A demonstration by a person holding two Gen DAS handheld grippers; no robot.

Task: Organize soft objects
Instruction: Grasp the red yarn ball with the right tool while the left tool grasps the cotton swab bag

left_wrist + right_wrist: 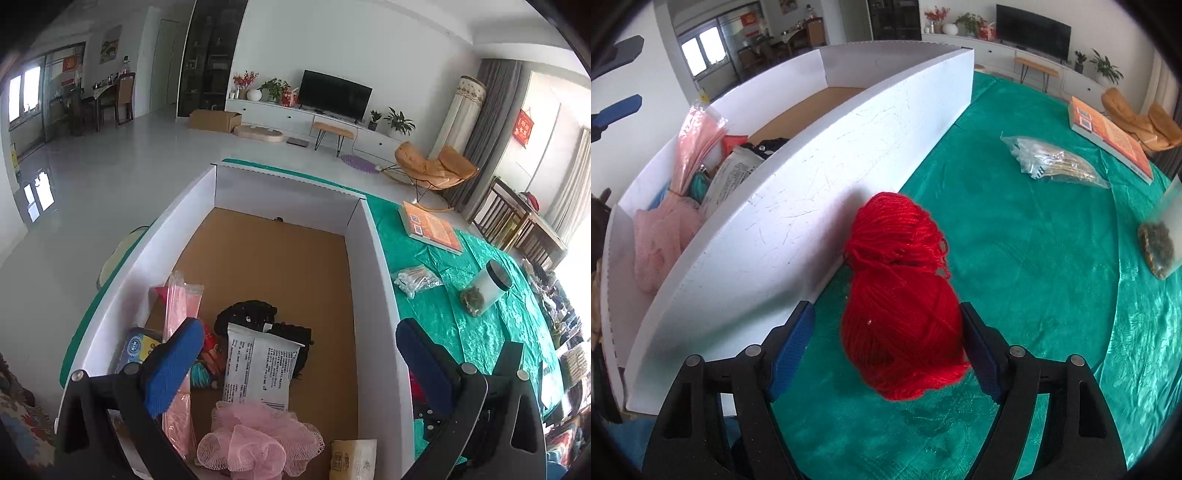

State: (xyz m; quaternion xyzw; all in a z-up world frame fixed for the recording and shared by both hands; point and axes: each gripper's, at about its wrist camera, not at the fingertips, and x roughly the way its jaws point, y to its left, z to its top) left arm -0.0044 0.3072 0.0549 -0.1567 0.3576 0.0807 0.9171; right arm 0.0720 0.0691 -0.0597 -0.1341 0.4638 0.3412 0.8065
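A ball of red yarn (901,295) lies on the green tablecloth (1034,258), right against the outer wall of the white cardboard box (798,206). My right gripper (886,350) straddles it; the right pad touches the wool, a strip of cloth shows beside the left pad, so it is open. My left gripper (299,369) hangs wide open above the box (373,280), holding nothing. Inside lie a pink mesh pouf (258,439), a white printed packet (258,369), black fabric (255,314), a pink wrapped pack (181,302) and teal yarn (201,373).
On the cloth to the right of the box are a bag of cotton swabs (1052,162), an orange book (1108,136) and a frosted jar (1160,243) lying on its side. A tissue pack (351,461) sits in the box's near corner. Its brown floor (277,258) is bare farther back.
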